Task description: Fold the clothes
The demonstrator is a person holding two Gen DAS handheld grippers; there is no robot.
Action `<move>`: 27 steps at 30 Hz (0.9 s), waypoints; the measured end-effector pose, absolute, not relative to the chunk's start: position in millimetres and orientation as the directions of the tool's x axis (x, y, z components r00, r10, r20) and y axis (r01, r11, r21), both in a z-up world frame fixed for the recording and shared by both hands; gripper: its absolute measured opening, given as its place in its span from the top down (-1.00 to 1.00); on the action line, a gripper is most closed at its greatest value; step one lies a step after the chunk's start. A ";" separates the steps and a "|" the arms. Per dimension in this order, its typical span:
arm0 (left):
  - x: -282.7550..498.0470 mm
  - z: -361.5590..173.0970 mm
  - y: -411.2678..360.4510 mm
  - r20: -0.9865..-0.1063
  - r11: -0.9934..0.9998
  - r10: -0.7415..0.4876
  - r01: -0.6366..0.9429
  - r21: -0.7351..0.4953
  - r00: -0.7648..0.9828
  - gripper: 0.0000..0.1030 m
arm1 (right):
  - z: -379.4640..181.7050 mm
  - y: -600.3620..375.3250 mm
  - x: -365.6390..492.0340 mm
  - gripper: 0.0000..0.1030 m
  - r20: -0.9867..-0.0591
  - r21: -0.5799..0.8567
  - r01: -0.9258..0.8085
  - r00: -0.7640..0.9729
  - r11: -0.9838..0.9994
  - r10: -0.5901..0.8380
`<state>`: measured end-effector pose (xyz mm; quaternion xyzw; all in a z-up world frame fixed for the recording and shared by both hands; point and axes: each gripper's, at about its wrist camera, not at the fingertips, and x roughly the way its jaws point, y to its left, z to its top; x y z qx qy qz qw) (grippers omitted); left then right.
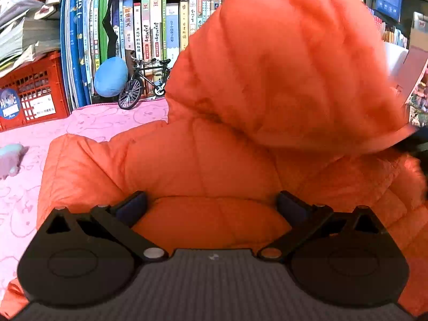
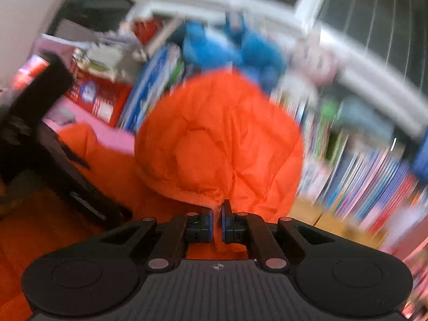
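My right gripper point(image 2: 217, 215) pinches the hood edge of the puffy orange quilted jacket point(image 1: 214, 160), which lies on the pink patterned bedcover point(image 1: 88, 125); my left gripper point(image 1: 211, 200) rests spread on it. Book spines point(image 1: 157, 26) carry Chinese titles I can't read.

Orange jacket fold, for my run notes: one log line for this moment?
right gripper: shut on orange jacket hood edge | left gripper: open, over jacket
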<state>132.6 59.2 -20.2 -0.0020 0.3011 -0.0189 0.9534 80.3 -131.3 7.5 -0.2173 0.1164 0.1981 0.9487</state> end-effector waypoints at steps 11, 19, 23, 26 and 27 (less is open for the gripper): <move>71.8 28.0 46.7 -0.356 0.996 -0.070 0.043 -0.083 0.932 -1.00 | -7.4 -142.0 114.6 0.75 -0.453 -0.081 -0.553 0.761 0.829 0.464; 129.6 -18.6 45.0 -0.563 0.997 0.040 -0.067 -0.027 0.826 -1.00 | 9.4 -157.9 91.3 -0.07 -0.451 -0.068 -0.648 0.698 0.759 0.556; 130.0 -20.8 44.5 -0.568 0.998 0.048 -0.066 -0.012 0.822 -1.00 | 21.7 -180.7 83.4 -0.28 -0.435 -0.086 -0.654 0.704 0.752 0.562; 134.1 -21.4 45.8 -0.571 0.998 0.043 -0.065 -0.018 0.820 -1.00 | 42.2 -194.9 86.7 -0.48 -0.375 -0.123 -0.615 0.756 0.779 0.537; 133.7 -21.6 46.4 -0.571 0.998 0.041 -0.064 -0.020 0.820 -1.00 | 49.8 -195.9 90.3 -0.59 -0.353 -0.144 -0.600 0.774 0.787 0.525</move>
